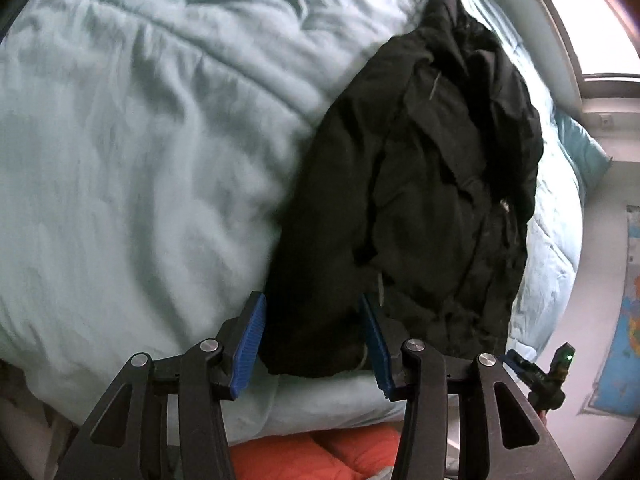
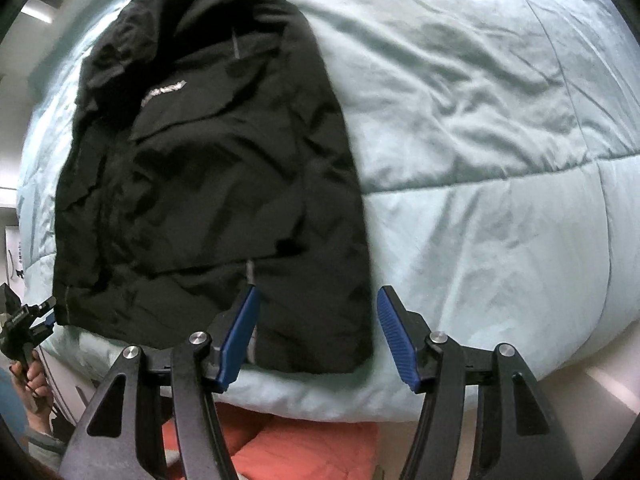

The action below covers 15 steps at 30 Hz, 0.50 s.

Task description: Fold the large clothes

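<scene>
A large black jacket [image 1: 420, 184] lies lengthwise on a pale teal quilt, folded into a long narrow shape with its hem near the bed's front edge. It also shows in the right wrist view [image 2: 208, 184], with a white logo on the chest. My left gripper [image 1: 312, 340] is open, its blue pads on either side of the hem's left corner. My right gripper [image 2: 316, 332] is open over the hem's right corner, holding nothing. The left gripper also shows at the far left of the right wrist view [image 2: 28, 320], held in a hand.
The teal quilt [image 2: 480, 120] covers the whole bed and hangs over its front edge. Orange bedding [image 2: 304, 448] shows below the edge. A pillow [image 1: 580, 148], a window and a wall map [image 1: 624, 344] are at the right of the left wrist view.
</scene>
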### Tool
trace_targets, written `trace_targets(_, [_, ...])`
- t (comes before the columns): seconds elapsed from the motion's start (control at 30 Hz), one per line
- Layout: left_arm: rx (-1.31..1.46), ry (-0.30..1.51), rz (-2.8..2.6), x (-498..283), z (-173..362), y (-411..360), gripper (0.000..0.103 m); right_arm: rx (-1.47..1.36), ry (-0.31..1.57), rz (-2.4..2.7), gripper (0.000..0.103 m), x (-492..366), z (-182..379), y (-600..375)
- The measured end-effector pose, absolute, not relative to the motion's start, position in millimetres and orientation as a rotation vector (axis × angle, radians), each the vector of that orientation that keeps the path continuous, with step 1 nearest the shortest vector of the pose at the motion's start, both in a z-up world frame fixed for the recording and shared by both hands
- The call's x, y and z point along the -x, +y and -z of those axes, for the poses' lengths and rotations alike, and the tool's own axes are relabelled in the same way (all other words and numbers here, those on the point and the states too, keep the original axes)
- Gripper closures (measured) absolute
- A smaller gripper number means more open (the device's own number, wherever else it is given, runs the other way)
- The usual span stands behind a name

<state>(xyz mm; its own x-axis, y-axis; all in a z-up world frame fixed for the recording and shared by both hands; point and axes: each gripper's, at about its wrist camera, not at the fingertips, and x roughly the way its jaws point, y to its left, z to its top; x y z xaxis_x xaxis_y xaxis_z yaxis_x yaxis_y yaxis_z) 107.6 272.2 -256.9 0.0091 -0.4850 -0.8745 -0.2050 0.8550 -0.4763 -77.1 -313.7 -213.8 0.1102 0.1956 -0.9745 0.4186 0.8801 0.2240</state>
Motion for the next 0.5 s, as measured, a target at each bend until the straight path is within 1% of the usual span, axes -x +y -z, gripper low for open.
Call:
trace_targets(0.17, [0.581, 1.592, 0.254, -99.2, 270.4, 271.4, 0.049, -0.554, 1.508, 0.18, 0.039, 87.4, 231.4, -316.3])
trace_targets(0.43, [0.582, 1.595, 0.253, -100.6, 279.8, 270.6, 0.049, -0.657, 1.509, 0.164, 0.039, 92.6, 256.5, -313.4])
trace_targets(0.47, [0.571, 1.587, 0.257, -100.6, 278.3, 269.2, 0.049, -0.686, 1.497, 0.162, 0.041, 92.2, 256.1, -313.5])
trace_targets(0.5, [0.563, 1.575, 0.273, -100.3, 275.1, 267.3, 0.05, -0.69, 1.486, 0.162, 0.046, 91.5, 253.9, -312.4])
